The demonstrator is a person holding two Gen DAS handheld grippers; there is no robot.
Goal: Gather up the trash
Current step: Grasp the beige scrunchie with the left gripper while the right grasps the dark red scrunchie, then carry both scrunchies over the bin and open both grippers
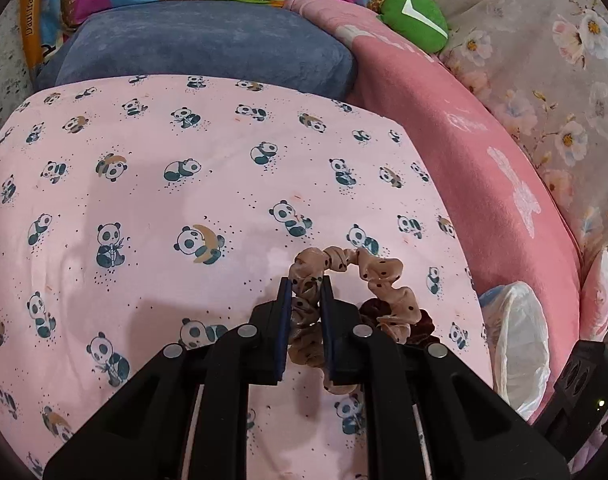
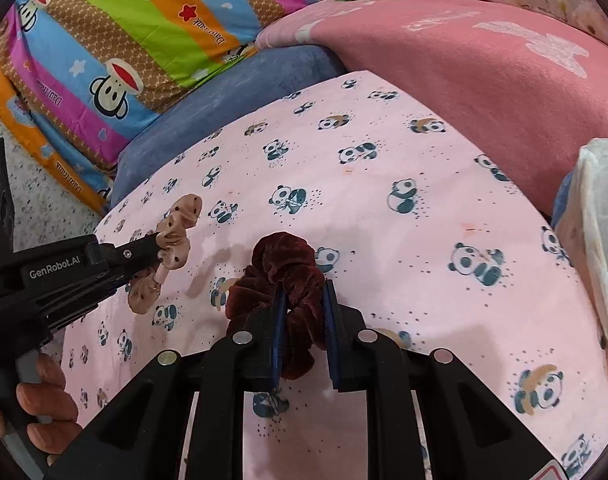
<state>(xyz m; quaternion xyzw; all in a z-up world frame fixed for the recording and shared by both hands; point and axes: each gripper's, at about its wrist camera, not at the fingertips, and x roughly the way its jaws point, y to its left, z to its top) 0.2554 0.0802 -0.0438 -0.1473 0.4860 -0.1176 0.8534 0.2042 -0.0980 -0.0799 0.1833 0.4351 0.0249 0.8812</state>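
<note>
Beige scrunchie [image 1: 345, 280] pinched by left gripper [image 1: 307, 284]; maroon scrunchie [image 2: 282, 276] by right gripper [image 2: 304, 292]

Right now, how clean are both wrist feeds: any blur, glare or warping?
Left wrist: sharp on the beige scrunchie, fisheye bending the panda sheet, dark corner vignette. Right wrist: maroon scrunchie crisp, soft shadows below it, white bin liner slightly washed out at the edge.

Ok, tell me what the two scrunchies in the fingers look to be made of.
Tan scrunchie: seemingly satin-like fabric, smooth with a soft sheen on its gathers, printed with dark dots. Maroon scrunchie: likely velvet, a matte, fuzzy pile with shading along the folds. Both are bunched, presumably over elastic that cannot be seen.
</note>
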